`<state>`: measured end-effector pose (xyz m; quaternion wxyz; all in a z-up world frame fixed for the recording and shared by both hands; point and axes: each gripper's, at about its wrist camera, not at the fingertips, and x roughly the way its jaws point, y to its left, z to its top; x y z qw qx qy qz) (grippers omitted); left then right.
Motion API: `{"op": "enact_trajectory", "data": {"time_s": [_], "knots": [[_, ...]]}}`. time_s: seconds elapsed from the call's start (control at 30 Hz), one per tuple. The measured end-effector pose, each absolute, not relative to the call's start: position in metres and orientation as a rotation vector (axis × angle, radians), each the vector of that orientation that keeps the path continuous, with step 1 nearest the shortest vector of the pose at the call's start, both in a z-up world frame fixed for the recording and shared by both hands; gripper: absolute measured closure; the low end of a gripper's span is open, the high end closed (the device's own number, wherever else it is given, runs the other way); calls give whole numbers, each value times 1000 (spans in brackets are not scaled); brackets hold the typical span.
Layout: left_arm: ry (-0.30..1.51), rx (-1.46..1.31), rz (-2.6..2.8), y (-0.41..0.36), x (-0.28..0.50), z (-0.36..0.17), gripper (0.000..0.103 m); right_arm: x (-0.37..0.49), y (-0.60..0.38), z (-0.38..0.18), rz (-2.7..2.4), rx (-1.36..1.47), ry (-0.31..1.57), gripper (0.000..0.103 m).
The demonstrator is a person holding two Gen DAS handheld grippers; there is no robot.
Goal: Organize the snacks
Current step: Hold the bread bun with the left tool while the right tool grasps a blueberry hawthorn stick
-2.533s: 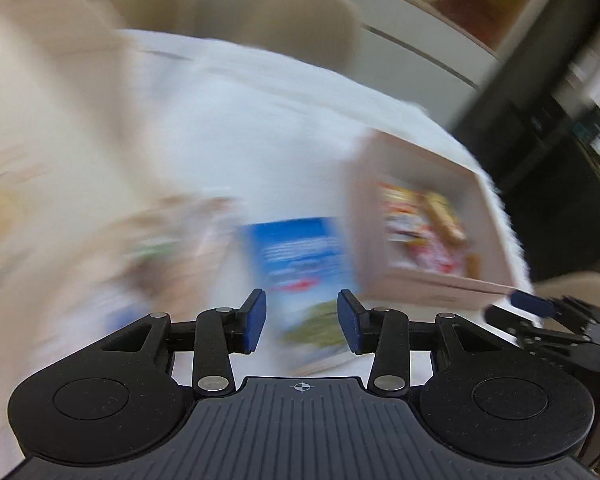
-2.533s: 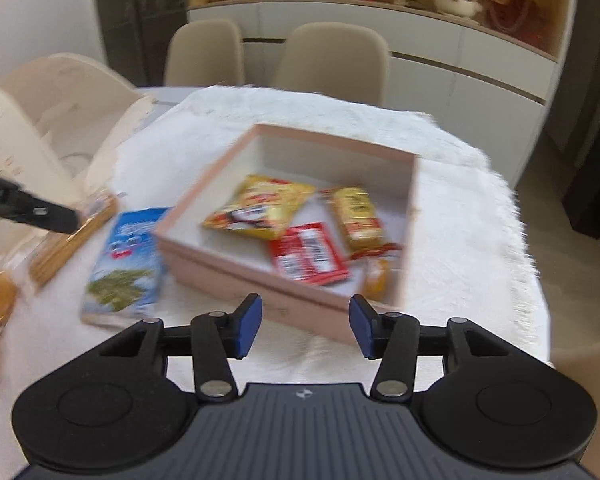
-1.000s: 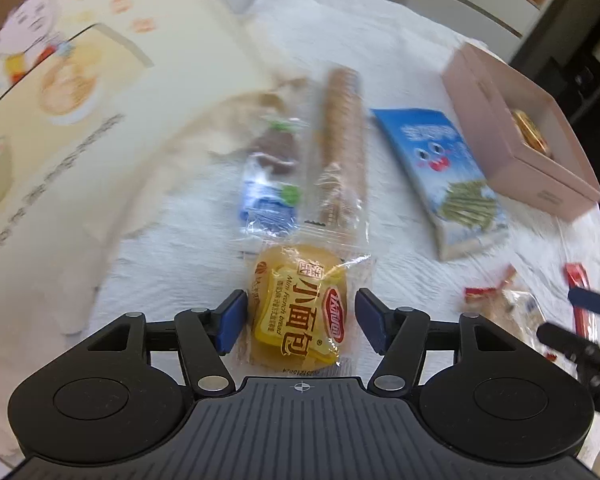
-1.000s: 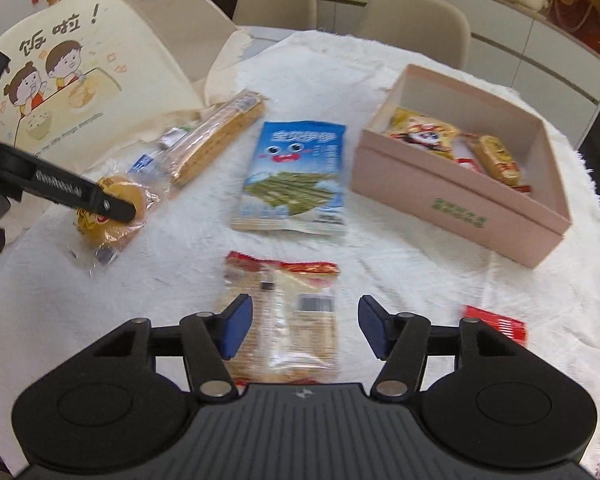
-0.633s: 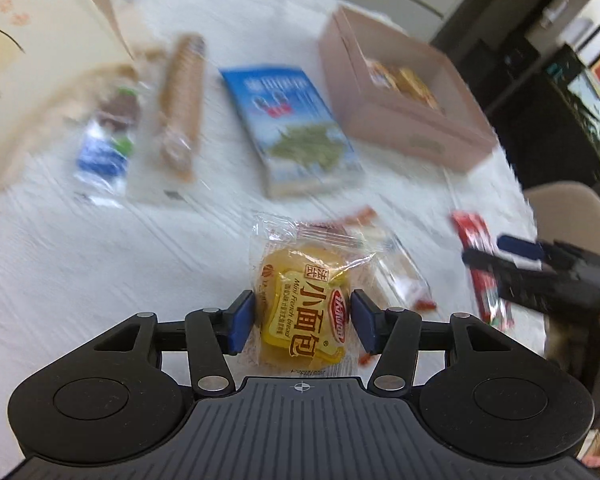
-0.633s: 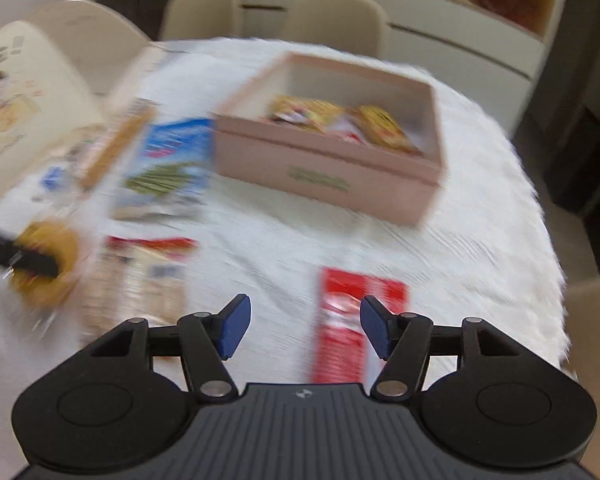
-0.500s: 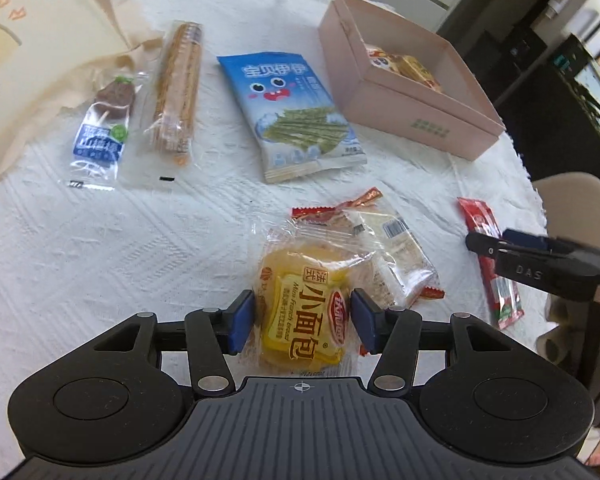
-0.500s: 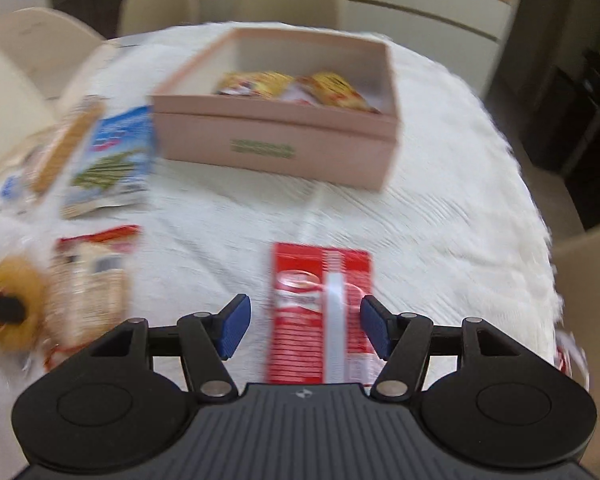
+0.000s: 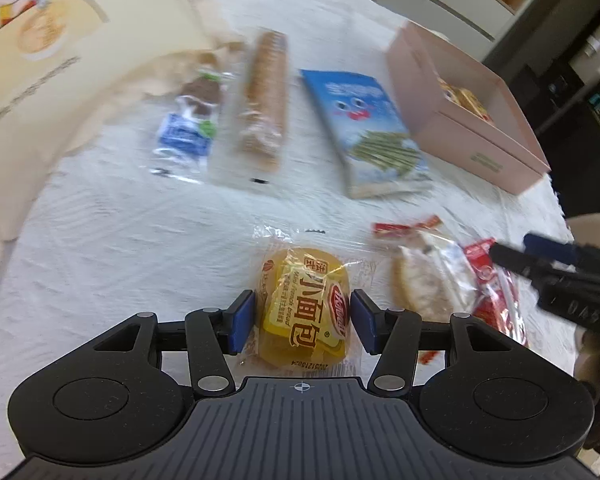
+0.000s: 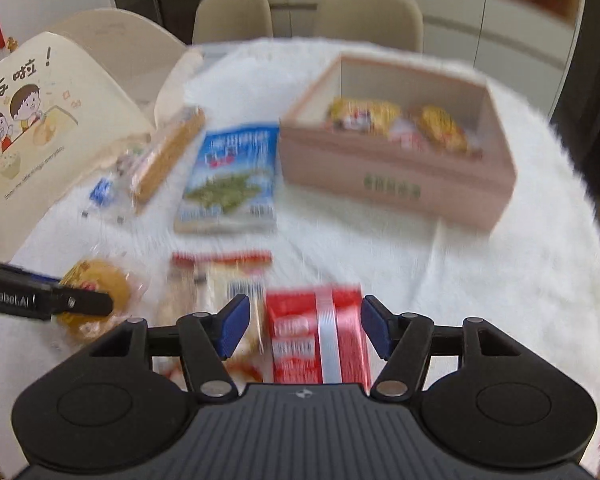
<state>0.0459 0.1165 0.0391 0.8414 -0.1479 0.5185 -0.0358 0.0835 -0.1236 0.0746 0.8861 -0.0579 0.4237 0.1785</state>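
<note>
While a white, textured cloth (image 10: 480,264) covers the round tabletop, a cream bag (image 10: 40,120) with cartoon children leans at its far left edge. Just right of the bag lie a small blue-and-brown packet (image 9: 192,124) and a long biscuit pack (image 9: 264,100), then a blue snack bag (image 10: 232,180) lying flat. Near the front, the left gripper (image 9: 303,320) has its blue pads close against both sides of a yellow bun (image 9: 304,308) in clear wrap, apparently clamped on it. Beside the bun rests a clear cracker pack (image 9: 428,280) with red ends. Further right, the right gripper (image 10: 303,330) stands wide, its pads either side of a red packet (image 10: 320,336) on the cloth without pressing it. Beyond that, a pink box (image 10: 396,184) sits open with yellow and red snacks inside. Behind the tabletop stand beige chairs (image 10: 372,20), a pale sideboard (image 10: 500,28) with blurred ornaments above, and dark cabinets (image 9: 580,80) at the right.
</note>
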Motion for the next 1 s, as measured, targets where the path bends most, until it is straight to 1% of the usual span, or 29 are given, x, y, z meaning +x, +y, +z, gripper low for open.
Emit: {"op": "enact_trajectory", "data": {"time_s": [0.07,0.2,0.33,0.4,0.53,0.6,0.73,0.8,0.87,1.0], "knots": [[1078,-312,-37,127,41,41,46,95,-111,82,407,-119,881,41],[1071,-355,-10,145,35,40,46,116,-89,87,482,-62,975,41],[1071,-345,-33,143,37,34,42,117,-63,81,499,-132,981,41],[1069,-325,-53,139,38,32,42,118,-40,83,552,-142,967,41],[1071,-357,-92,147,28,36,45,131,13,99,674,-134,920,41],[1057,-365,-57,159,17,40,46,148,44,103,743,-99,947,41],[1045,-448,11,192,2,42,46,182,95,82,821,-10,1075,42],[1034,-456,38,202,-3,45,46,192,115,60,741,-44,1126,47],[1027,-469,57,212,-8,46,46,197,128,44,581,-139,1123,48],[1026,-495,70,222,-13,45,46,197,135,36,488,-108,1079,45]]}}
